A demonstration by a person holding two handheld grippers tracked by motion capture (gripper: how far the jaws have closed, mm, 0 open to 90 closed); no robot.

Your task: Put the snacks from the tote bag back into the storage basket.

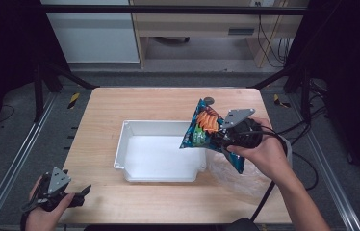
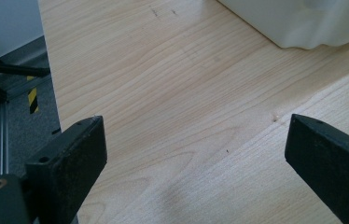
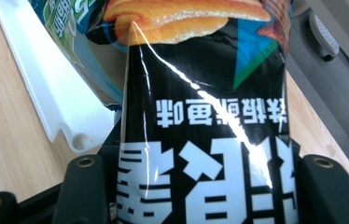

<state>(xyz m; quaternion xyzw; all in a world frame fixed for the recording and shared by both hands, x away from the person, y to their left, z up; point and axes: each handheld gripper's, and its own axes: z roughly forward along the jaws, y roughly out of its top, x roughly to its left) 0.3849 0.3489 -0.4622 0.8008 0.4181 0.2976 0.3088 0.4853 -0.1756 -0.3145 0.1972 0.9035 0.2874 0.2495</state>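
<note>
Glossy blue-and-black snack bag (image 1: 205, 126) is clamped in the right gripper (image 1: 226, 133) above the white plastic tub (image 1: 135, 159); left gripper (image 2: 196, 154) gapes wide, empty.

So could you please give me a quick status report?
Right gripper shut on snack bag, above bin. Left gripper open, idle. Nothing in the way.

snack bag (image 1: 206, 126) hangs over the tub's (image 1: 125, 156) right end, mid-table (image 1: 101, 202).
</note>
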